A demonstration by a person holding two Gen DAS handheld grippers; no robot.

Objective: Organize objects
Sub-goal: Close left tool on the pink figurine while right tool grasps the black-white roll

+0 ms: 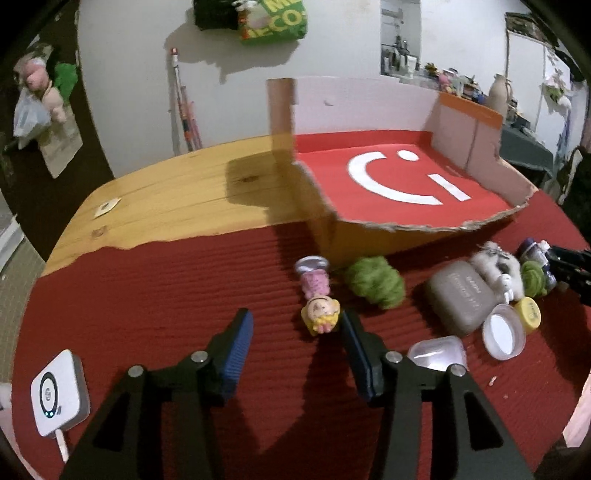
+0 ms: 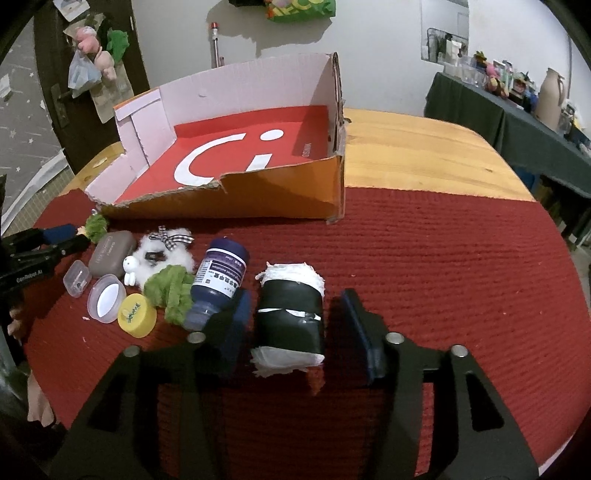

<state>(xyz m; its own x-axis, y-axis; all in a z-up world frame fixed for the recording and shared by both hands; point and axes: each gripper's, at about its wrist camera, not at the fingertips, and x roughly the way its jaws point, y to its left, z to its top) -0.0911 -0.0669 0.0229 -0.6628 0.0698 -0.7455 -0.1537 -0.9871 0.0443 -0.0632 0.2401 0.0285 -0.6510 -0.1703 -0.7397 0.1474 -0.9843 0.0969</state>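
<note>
Two hand-held grippers stand part open, holding nothing. The right hand-held gripper [image 2: 295, 325] straddles the taped roll [image 2: 290, 321], long axis along its fingers. The doll [image 1: 318, 297] lies just ahead-right of the left hand-held gripper [image 1: 297, 325]. Beyond sits the box [image 2: 236, 192].

A white wall [image 2: 369, 44] stands behind the wooden table [image 2: 424, 155], whose near part is covered by a red ribbed mat [image 2: 443, 258]. A green printed bag [image 1: 273, 22] hangs high on the wall, casting a shadow. At the left is a dark door [image 2: 48, 122] with bags hanging on it. To the right, a long side table with a dark green cloth [image 2: 517, 125] carries a beige vase [image 2: 552, 94] and small clutter.
</note>
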